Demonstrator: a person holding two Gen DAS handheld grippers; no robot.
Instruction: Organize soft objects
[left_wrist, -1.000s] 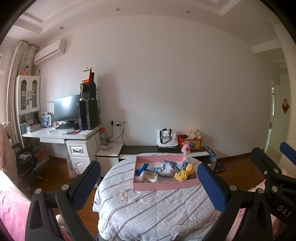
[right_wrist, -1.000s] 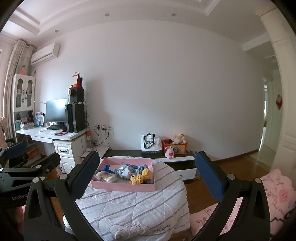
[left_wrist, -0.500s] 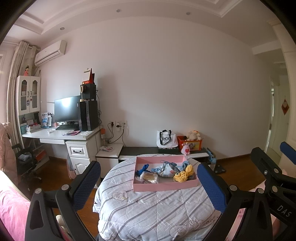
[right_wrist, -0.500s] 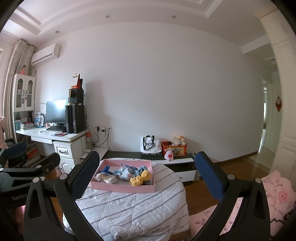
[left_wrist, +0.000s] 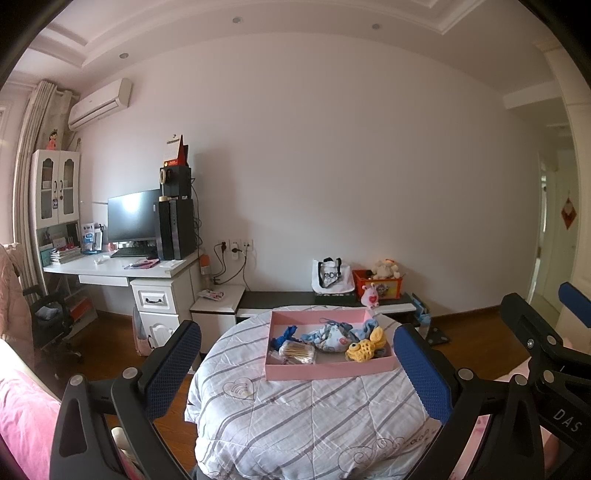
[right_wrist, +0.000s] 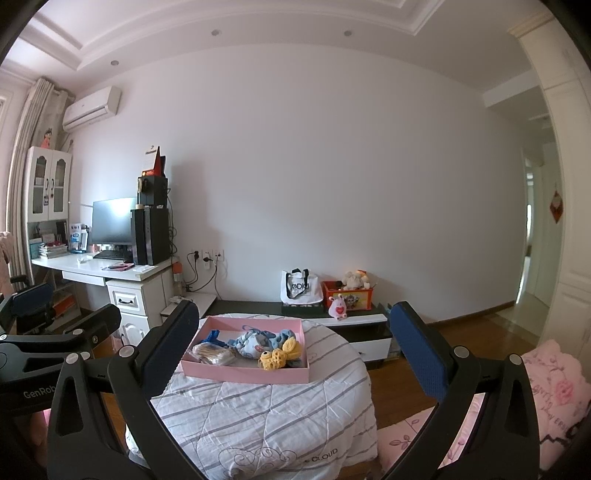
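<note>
Pink tray (left_wrist: 328, 370) on quilted table (left_wrist: 314, 424)

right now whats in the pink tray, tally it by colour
Inside the shallow pink cardboard tray:
yellow: 1, crocheted yellow fish toy
dark blue: 1, crumpled dark blue fabric piece
pale blue: 1, pale blue and white soft heap; how many pieces it holds I cannot tell
clear: 1, clear bag of cotton swabs
Total: 4

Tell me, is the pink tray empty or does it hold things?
Not empty. The pink tray holds a yellow crocheted toy, blue cloth items and a clear packet.
</note>
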